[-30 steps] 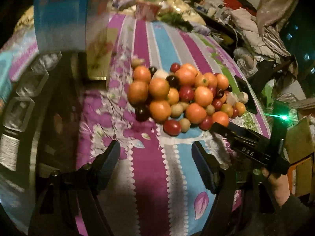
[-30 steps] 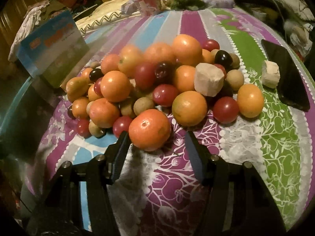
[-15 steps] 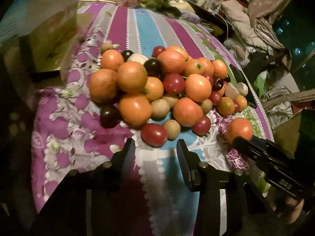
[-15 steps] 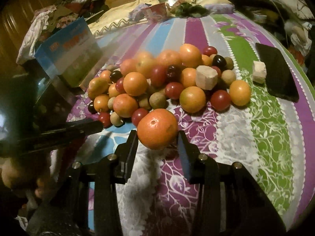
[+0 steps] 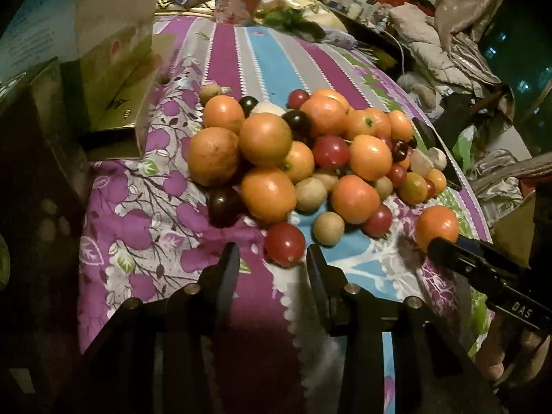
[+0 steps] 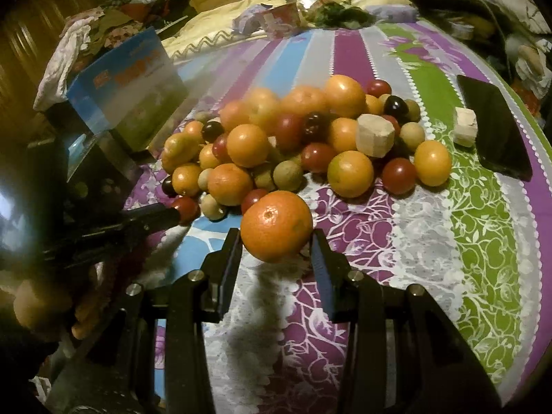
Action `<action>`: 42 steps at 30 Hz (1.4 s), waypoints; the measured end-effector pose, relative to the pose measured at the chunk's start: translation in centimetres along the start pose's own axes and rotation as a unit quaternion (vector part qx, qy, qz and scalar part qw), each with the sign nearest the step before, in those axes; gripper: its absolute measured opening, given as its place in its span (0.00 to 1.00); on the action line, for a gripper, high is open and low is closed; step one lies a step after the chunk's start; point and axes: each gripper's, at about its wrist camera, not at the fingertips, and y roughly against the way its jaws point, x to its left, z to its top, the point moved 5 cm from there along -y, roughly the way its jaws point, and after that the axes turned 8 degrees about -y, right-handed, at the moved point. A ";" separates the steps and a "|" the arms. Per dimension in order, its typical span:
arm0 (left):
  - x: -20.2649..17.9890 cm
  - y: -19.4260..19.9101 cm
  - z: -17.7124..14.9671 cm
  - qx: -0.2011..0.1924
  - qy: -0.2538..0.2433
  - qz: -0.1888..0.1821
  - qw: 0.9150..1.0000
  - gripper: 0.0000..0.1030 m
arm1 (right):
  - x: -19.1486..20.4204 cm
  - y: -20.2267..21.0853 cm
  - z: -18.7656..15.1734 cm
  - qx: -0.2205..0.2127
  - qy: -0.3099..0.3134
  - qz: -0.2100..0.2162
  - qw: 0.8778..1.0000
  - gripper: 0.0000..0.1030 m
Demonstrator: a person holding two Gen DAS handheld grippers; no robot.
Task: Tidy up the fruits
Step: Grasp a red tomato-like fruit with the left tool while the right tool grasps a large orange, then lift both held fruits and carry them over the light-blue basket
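Note:
A heap of oranges, red, dark and tan small fruits (image 5: pixel 296 151) lies on the striped floral cloth (image 5: pixel 262 69); the right wrist view shows the same heap (image 6: pixel 293 131). My left gripper (image 5: pixel 271 255) is at the heap's near edge and its jaws are closing. A red fruit (image 5: pixel 284 245) sits between the fingertips, against the right finger, with a gap to the left one. My right gripper (image 6: pixel 276 241) is shut on a large orange (image 6: pixel 276 231), held just above the cloth. That orange (image 5: pixel 436 229) also shows in the left wrist view.
A blue box (image 6: pixel 127 79) stands left of the heap. A black phone (image 6: pixel 493 127) lies at the right edge, with a pale block (image 6: pixel 465 127) beside it and another (image 6: pixel 374 134) on the heap. Bedding and clutter ring the table.
My left gripper came down and in toward the heap, and its jaws narrowed from wide to around the red fruit. My right gripper drew the orange slightly up and back from the heap.

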 end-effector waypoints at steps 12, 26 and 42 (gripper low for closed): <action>-0.4 -1.7 0.3 0.006 0.002 0.007 1.000 0.38 | -0.1 -0.4 -0.1 0.007 -0.006 0.002 1.000 0.40; -0.7 -1.1 0.7 -0.005 -0.001 0.047 0.999 0.25 | 0.6 0.2 0.7 -0.024 -0.010 -0.062 0.998 0.40; -4.8 11.7 4.9 -0.150 -0.044 0.112 0.981 0.25 | 3.0 7.1 3.6 -0.133 0.008 -0.104 0.986 0.40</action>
